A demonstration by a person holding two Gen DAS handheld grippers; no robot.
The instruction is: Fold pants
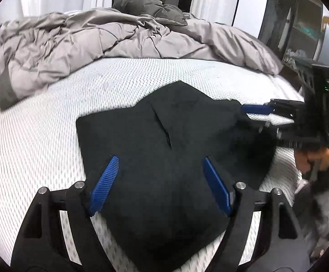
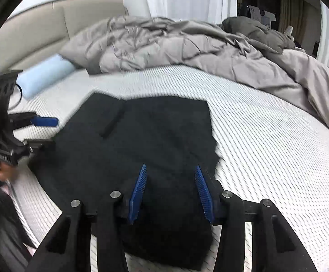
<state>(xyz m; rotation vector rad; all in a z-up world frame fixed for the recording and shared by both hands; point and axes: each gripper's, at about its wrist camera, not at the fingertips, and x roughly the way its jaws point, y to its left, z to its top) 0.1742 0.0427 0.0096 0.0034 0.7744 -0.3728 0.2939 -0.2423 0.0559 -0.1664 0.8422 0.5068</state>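
Observation:
The black pants (image 1: 164, 140) lie folded into a compact bundle on the white textured mattress (image 1: 39, 136). A slit pocket shows on top. My left gripper (image 1: 161, 161) is open, its blue fingers spread over the near edge of the bundle. My right gripper (image 2: 170, 170) is open too, its fingers straddling the pants (image 2: 141, 136) at their near end. In the left wrist view the right gripper (image 1: 250, 115) reaches in from the right at the pants' edge. In the right wrist view the left gripper (image 2: 51, 127) sits at the left edge of the pants.
A rumpled grey duvet (image 1: 96, 38) is heaped along the far side of the bed. A light blue pillow (image 2: 44, 77) lies by the beige headboard (image 2: 51, 27). White curtains hang behind. Dark shelving (image 1: 296, 29) stands at the right, beyond the mattress edge.

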